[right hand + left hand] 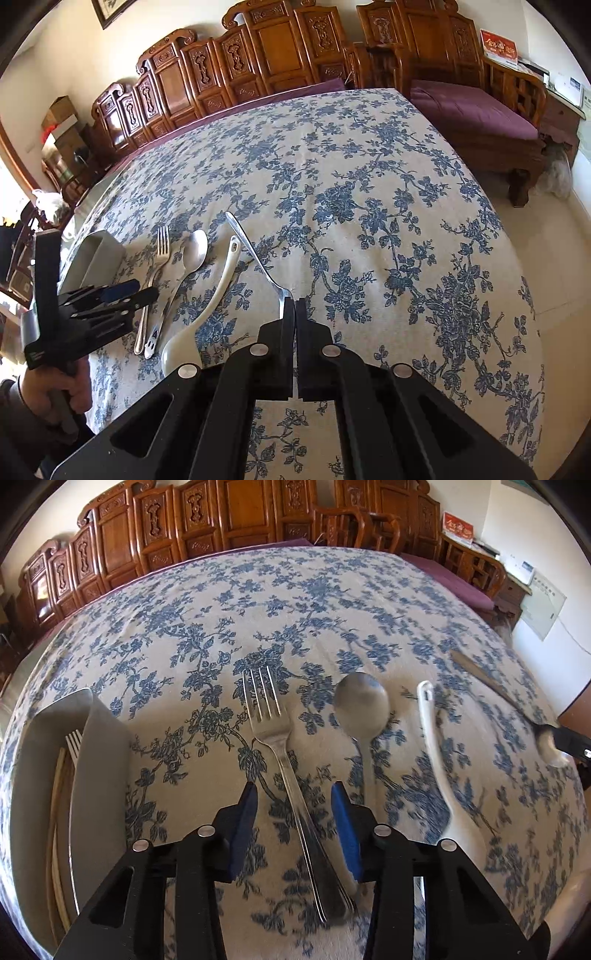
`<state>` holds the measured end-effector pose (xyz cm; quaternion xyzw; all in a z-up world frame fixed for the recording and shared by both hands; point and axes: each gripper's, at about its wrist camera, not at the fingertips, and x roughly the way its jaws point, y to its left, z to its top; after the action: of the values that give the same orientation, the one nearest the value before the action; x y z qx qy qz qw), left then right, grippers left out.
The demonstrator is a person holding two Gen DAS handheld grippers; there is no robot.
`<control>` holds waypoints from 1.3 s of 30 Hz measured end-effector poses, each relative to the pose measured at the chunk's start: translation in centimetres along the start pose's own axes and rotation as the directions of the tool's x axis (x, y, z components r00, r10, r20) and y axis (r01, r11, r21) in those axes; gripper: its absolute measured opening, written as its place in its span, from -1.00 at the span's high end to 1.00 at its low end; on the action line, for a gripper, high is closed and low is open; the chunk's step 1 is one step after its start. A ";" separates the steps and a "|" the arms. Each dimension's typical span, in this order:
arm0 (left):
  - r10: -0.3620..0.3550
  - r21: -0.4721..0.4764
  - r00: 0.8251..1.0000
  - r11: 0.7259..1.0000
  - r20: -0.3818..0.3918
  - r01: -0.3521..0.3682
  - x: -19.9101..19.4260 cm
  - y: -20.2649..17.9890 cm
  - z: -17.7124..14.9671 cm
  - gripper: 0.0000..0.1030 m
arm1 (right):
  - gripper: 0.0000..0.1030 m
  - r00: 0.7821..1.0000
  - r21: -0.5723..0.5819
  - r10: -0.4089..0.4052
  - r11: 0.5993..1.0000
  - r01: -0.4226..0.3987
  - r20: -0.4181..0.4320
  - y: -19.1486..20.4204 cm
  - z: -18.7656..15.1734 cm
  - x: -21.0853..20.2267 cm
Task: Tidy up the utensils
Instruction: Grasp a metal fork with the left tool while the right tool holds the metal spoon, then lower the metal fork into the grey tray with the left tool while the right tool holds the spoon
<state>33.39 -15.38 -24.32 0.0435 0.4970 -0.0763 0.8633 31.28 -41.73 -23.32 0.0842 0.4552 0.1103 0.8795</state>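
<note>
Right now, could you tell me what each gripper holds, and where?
Right gripper grips a metal utensil at its bowl end. Left gripper is open, straddling the fork.

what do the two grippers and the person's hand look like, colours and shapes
Both grippers are matte black plastic linkages with round silver pivot pins and elongated cut-out slots in the arms. The left gripper has blue fingertip pads; the right gripper has plain black, flat pads. In the right wrist view, a bare hand with a dark sleeve grips the left gripper's handle.
</note>
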 end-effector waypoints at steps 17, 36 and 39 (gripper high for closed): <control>-0.005 -0.018 1.000 1.000 0.005 0.005 -1.0 1.3 -0.8 0.88 | 0.97 1.000 -0.037 0.020 0.999 -0.020 -0.002 1.8 -0.1 0.0; 0.008 0.002 0.994 1.000 0.111 -0.008 -8.8 3.6 -1.6 0.88 | 0.96 0.997 -0.141 0.065 0.988 -0.059 0.041 7.4 0.1 -2.6; 0.003 0.001 0.992 1.000 0.127 -0.003 -10.1 4.2 -2.2 0.88 | 0.96 0.996 -0.159 0.080 0.985 -0.072 0.045 8.4 -0.1 -3.0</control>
<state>27.28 -9.99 -16.67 0.0399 0.4412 -0.0779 0.8931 28.53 -34.47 -18.89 0.0346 0.4189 0.1772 0.8899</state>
